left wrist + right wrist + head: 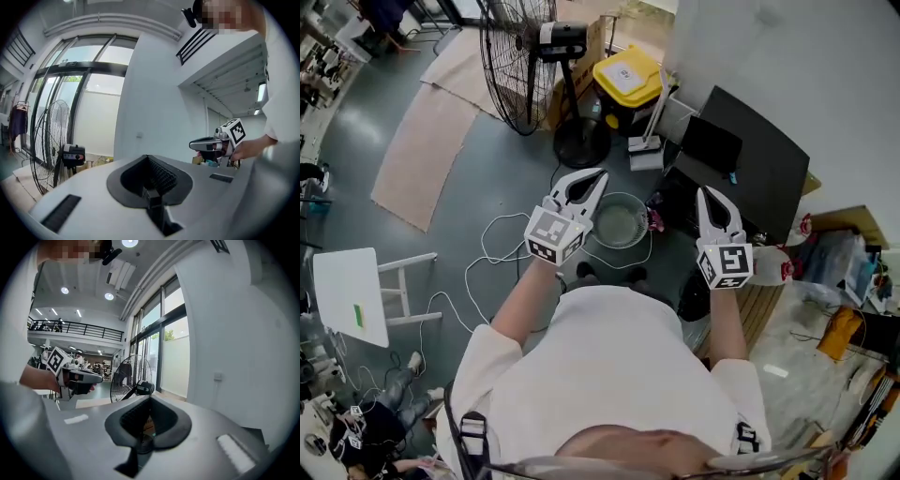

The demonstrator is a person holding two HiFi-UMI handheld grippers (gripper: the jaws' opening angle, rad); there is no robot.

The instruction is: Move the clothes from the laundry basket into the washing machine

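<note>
The round basket [622, 196] on the floor looked empty from the head view, so the unloading seemed largely done. A pink scrap of cloth [654, 221] lay just beside its right rim, perhaps still to be moved. I could not tell whether the dark slab [759, 169] beyond was the washing machine. Both hands were high above the floor, pointing forward and nearly level. The left gripper [598, 174] and right gripper [705, 191] had their jaws fully together, holding nothing.

Shows a tall black wire-cage pedestal fan [520, 56] near a yellow-lidded black plastic bin [628, 77], with a white rectangular table [347, 295] well apart.
</note>
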